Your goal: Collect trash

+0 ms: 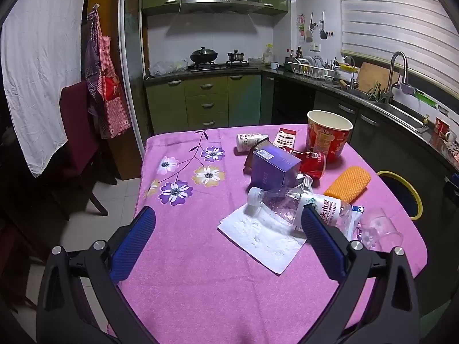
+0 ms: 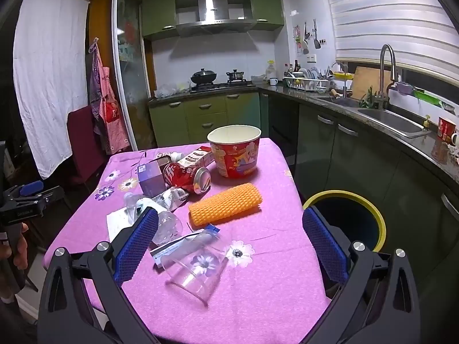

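Trash lies scattered over the table's pink flowered cloth (image 2: pixel 272 286): a clear plastic bottle (image 1: pixel 289 206) on its side across a white napkin (image 1: pixel 264 240) near the front edge, a clear plastic cup (image 2: pixel 195 263) tipped over beside it, and an orange foam sleeve (image 2: pixel 226 207) toward the right edge. Farther back sit a purple box (image 1: pixel 272 167), a crushed red can (image 2: pixel 186 176) and a red paper bucket (image 2: pixel 236 153) upright near the far right corner. A yellow-rimmed bin (image 2: pixel 370 215) stands off the right edge, and both the left gripper (image 1: pixel 226 243) and right gripper (image 2: pixel 229 243) hover at the front edge, spread wide and empty.

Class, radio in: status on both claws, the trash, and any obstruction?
Left claw open, empty; right claw open, empty. Trash uncollected on the table: water bottle, clear plastic cup, crushed red can. Yellow-rimmed bin beside table, path unobstructed.
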### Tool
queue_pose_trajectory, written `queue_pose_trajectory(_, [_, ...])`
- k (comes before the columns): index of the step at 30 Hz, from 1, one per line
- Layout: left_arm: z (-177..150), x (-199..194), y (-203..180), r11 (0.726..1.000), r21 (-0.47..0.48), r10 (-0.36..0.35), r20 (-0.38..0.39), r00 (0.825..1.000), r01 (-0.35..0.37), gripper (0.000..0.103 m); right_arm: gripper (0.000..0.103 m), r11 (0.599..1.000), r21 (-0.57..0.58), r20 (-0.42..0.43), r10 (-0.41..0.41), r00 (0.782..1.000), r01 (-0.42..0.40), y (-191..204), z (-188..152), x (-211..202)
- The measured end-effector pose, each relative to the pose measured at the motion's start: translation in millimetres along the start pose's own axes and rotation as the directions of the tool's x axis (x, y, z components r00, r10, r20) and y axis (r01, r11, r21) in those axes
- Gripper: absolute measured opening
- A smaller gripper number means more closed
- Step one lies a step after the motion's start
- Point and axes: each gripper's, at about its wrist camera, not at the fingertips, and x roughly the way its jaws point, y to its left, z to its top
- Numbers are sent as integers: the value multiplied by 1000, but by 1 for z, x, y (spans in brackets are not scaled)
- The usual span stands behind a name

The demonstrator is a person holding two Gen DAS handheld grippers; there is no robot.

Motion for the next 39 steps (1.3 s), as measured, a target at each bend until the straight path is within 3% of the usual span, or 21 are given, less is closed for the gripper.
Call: queue_pose_trajectory(39, [-5,11,-8,1000,17,-18,-29,999,19,97,99,1000,11,-10,4,1000,-3,-1,-2,5])
